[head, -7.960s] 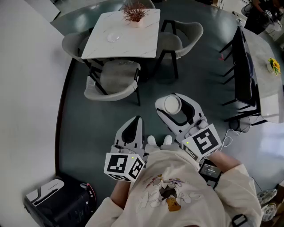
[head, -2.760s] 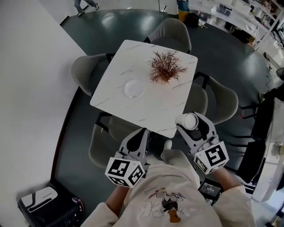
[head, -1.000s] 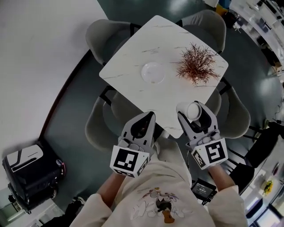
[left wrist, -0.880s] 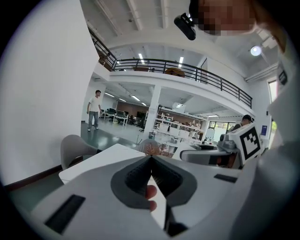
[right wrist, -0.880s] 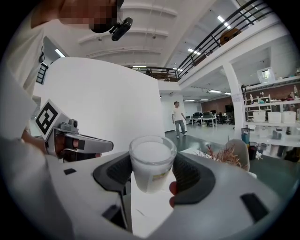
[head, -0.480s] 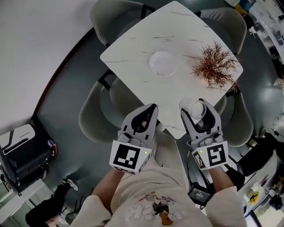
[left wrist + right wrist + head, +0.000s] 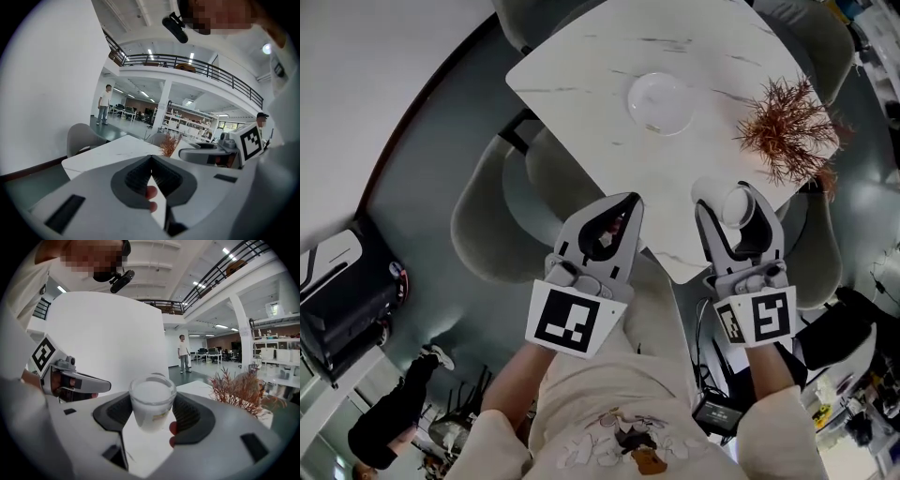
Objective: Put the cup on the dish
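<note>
Cup (image 7: 152, 401) sits clamped in right tool (image 7: 732, 196), apart from dish (image 7: 660, 101).

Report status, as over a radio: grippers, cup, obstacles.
Right gripper shut on cup, above near edge of table. Left gripper shut, empty. Dish ahead, empty, cup not yet on it. Dried plant right of dish, not between.

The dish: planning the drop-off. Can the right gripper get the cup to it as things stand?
Probably yes. The right gripper holds the cup over the near edge of the table; bare tabletop lies between it and the dish, with the dried plant off to the right.
</note>
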### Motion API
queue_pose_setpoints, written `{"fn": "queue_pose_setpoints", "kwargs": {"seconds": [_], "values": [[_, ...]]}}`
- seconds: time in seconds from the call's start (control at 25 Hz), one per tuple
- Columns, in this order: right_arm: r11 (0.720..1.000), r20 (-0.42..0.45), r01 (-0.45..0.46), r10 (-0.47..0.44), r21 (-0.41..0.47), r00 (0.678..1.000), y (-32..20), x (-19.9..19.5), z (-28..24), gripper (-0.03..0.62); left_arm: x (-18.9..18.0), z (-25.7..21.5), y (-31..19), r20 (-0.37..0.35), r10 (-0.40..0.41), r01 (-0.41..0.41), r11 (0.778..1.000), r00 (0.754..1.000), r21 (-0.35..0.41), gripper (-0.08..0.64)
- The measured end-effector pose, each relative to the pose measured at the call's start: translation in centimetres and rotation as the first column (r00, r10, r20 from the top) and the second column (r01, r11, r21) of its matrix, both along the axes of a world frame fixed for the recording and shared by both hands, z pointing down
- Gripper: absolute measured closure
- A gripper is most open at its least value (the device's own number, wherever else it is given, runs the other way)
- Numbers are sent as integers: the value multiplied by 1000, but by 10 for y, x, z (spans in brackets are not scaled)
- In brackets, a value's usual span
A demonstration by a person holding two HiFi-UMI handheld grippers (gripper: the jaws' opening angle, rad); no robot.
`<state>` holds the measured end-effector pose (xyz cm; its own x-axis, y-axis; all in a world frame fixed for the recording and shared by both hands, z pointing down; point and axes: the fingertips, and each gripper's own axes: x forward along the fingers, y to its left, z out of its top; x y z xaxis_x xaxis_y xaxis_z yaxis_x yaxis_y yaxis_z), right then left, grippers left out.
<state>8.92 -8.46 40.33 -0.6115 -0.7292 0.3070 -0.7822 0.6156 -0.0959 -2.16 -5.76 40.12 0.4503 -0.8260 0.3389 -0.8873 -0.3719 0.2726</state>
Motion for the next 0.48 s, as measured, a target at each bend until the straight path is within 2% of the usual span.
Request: {"fn": "queue_pose_setpoints", "kwargs": {"seconds": [0.2, 0.48], "values": [[1000, -3, -2, 2, -7, 1000, -13, -8, 24, 324, -5, 25, -3, 16, -1, 1, 1000, 1000, -13, 557], [1000, -18, -6, 6, -20, 1000, -34, -18, 54, 324, -10, 53, -18, 77, 33, -32, 999, 996, -21, 557]]}}
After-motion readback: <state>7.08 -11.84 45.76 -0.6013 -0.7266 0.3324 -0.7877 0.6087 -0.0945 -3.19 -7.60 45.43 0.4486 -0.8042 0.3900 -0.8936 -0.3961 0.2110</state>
